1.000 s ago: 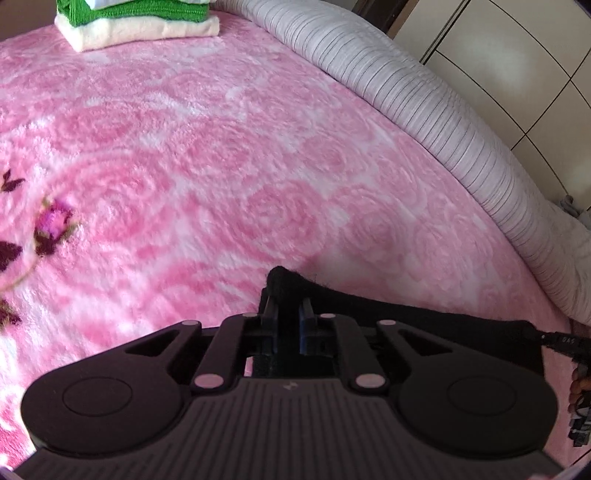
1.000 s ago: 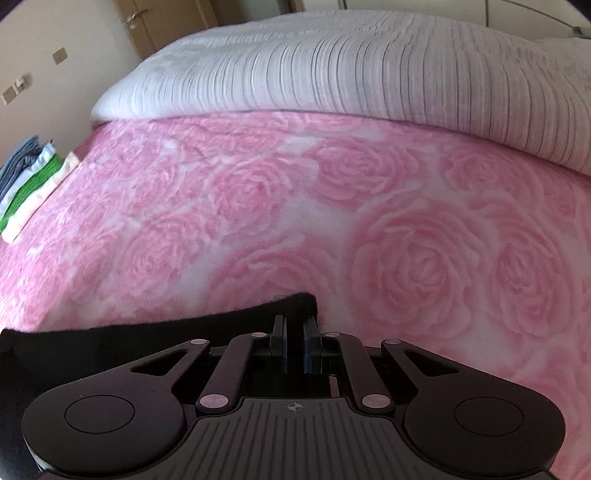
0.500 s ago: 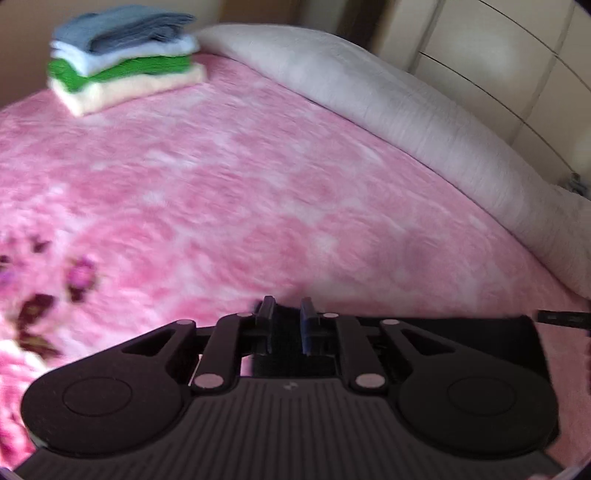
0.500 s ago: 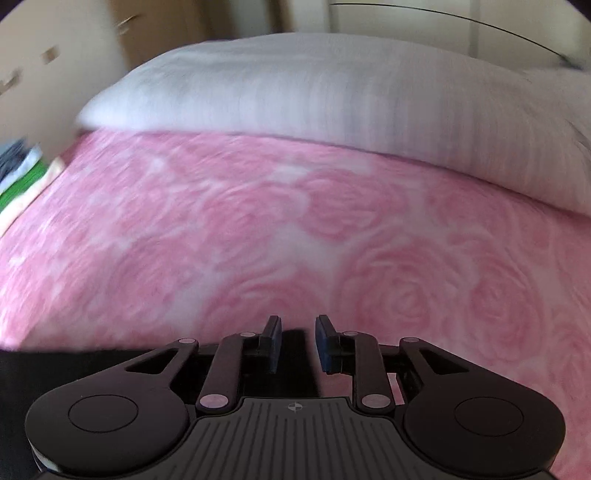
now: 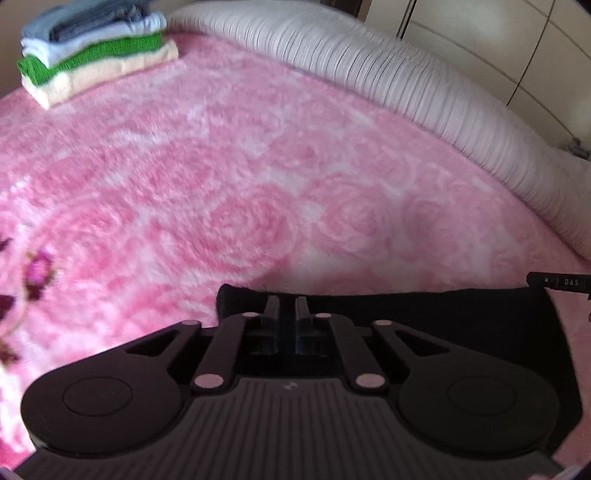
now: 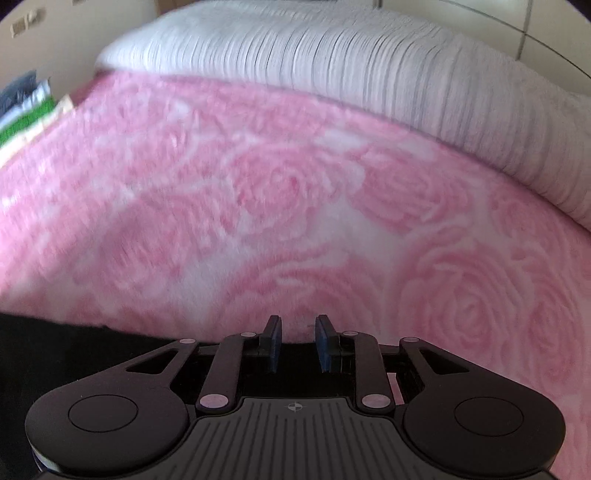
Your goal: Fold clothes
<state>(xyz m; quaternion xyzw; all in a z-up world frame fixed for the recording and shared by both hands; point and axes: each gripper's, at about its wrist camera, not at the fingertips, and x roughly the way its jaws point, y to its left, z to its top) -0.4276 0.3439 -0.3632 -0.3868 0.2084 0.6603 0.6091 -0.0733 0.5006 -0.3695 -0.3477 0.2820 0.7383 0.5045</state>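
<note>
Black cloth point(image 5: 424, 314) lies on the bed point(image 5: 258, 184). Right claw point(image 6: 297, 343), clenched a second ago, now released and empty; left claw point(image 5: 286, 314) still grasps its edge. Fold probably laid.

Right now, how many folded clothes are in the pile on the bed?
4, stacked at the bed's far left corner: cream at the bottom, then green, white, and gray-blue on top. More may be hidden.

right gripper point(image 6: 297, 328) opened, released black garment point(image 6: 55, 343), now flat
</note>
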